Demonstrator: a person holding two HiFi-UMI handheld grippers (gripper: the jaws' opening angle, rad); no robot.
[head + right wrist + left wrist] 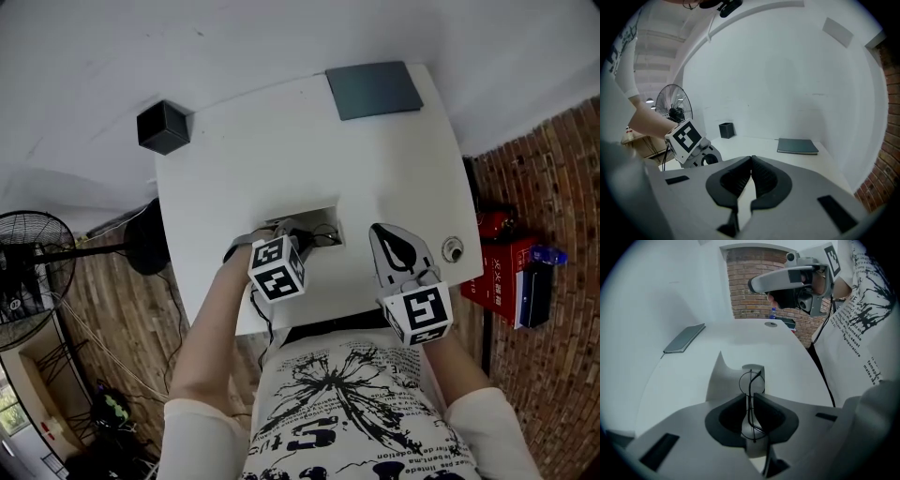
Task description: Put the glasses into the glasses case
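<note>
The left gripper grips the thin wire glasses at the open white glasses case. The right gripper, at its 3 o'clock, is clenched on nothing.

Lettering on the shirt cannot be read.
</note>
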